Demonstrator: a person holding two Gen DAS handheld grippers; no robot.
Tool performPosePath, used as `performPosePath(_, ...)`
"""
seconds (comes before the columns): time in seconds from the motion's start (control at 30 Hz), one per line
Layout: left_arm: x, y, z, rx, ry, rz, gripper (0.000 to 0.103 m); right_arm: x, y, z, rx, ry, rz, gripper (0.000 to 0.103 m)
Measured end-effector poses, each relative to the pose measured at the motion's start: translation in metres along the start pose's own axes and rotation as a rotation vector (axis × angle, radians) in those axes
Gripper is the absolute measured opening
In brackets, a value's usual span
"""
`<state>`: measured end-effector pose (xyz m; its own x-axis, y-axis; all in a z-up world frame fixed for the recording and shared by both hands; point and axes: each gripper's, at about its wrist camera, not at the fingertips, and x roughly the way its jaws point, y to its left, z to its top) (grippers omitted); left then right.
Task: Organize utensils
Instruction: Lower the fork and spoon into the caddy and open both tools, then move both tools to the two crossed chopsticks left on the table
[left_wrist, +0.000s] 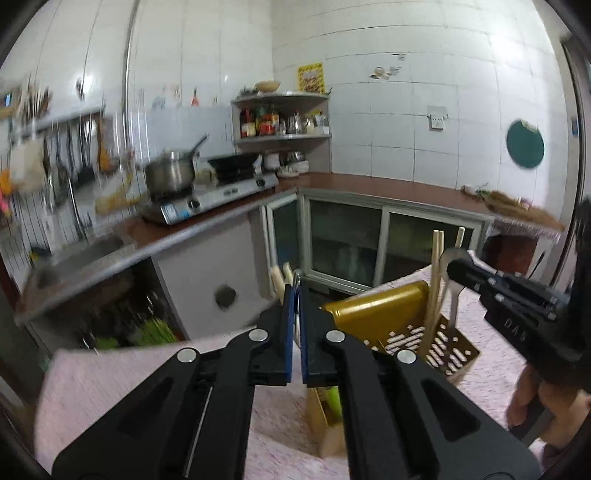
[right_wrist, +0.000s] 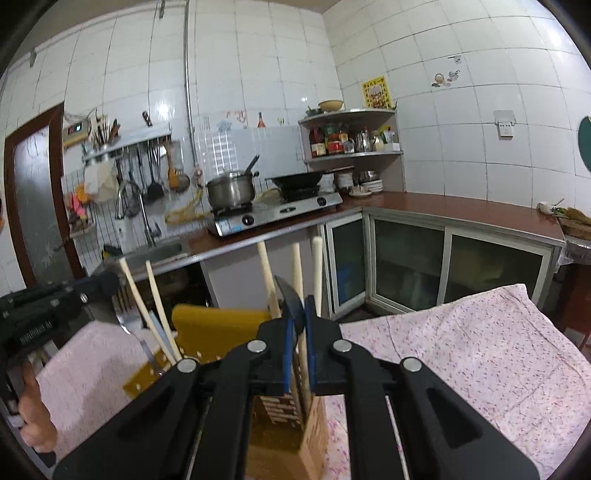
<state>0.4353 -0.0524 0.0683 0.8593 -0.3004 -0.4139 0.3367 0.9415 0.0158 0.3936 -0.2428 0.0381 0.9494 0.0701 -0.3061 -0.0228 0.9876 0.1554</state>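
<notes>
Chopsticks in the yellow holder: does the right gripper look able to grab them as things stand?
Probably not yet. The right gripper is close beside the chopsticks in the yellow holder, nothing between, but it is shut on a metal spoon and would need to release first.

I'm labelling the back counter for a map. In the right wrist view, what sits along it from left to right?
Curved metal faucet → steel pot with a ladle → black wok on the stove → stacked white plates → small white bowl at the far right.
</notes>
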Motion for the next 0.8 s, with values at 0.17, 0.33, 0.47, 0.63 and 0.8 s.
performPosePath(0.17, -0.026, 0.009, 0.0, -0.087, -0.011, 0.005, 0.062, -0.02, -0.011, 0.0, 0.016, 0.027, -0.023, 0.055)
performPosePath(0.33, -0.052, 0.017, -0.004, -0.164, 0.08, 0.012, 0.085, -0.05, -0.021, -0.006, 0.006, 0.106, -0.043, 0.055)
performPosePath(0.47, -0.071, 0.03, -0.028, -0.23, 0.183, 0.027, 0.095, -0.075, -0.026, -0.029, -0.021, 0.205, -0.058, 0.061)
performPosePath(0.63, -0.096, 0.033, -0.07, -0.229, 0.272, 0.045, 0.098, -0.107, -0.026, -0.068, -0.047, 0.308, -0.035, 0.062)
performPosePath(0.8, -0.12, 0.03, -0.115, -0.229, 0.328, 0.048, 0.098, -0.135, -0.019, -0.108, -0.088, 0.368, -0.017, 0.062)
